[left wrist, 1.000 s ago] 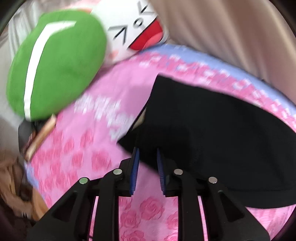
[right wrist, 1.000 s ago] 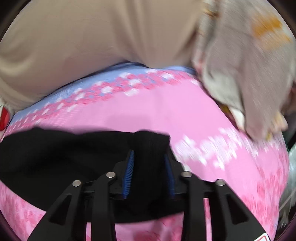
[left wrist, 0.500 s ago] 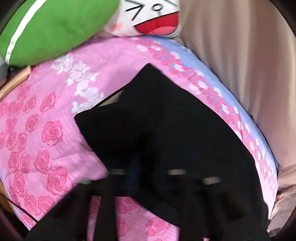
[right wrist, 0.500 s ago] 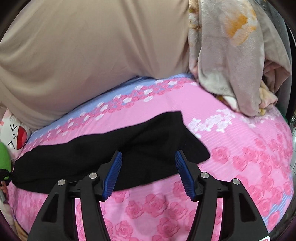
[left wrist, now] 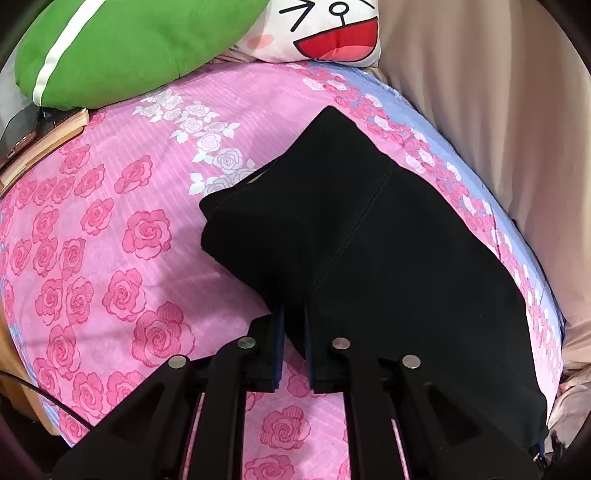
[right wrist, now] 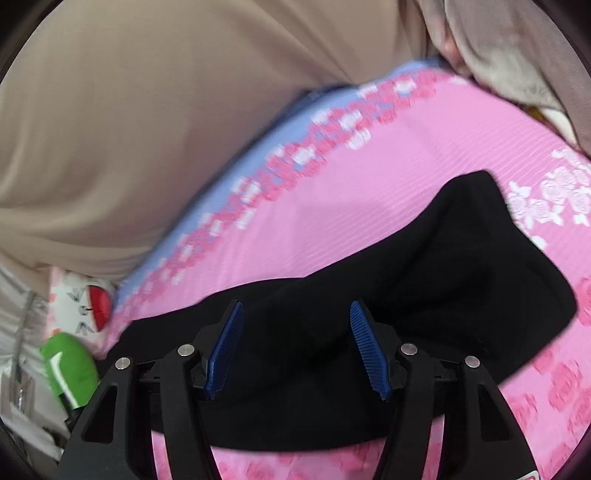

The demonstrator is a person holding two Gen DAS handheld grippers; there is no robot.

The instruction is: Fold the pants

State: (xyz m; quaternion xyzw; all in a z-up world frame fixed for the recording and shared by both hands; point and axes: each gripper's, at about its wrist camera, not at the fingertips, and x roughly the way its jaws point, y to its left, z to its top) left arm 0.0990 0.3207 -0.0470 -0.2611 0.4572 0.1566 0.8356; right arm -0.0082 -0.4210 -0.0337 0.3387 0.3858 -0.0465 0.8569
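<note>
Black pants lie stretched along a bed with a pink rose sheet. My left gripper is shut on a fold of the pants at their near edge, by the waist end, and lifts it a little. In the right wrist view the pants run across the sheet, their right end bunched into a hump. My right gripper is open, its blue pads spread above the pants' middle, holding nothing.
A green pillow and a white cartoon-face pillow lie at the head of the bed. A beige curtain hangs along the far side. A book lies at the left edge. A grey blanket is heaped at the far right.
My right gripper let go of the pants' end, opened, and has moved left over their middle. My left gripper stayed shut on the fabric and drew back, lifting the waist end.
</note>
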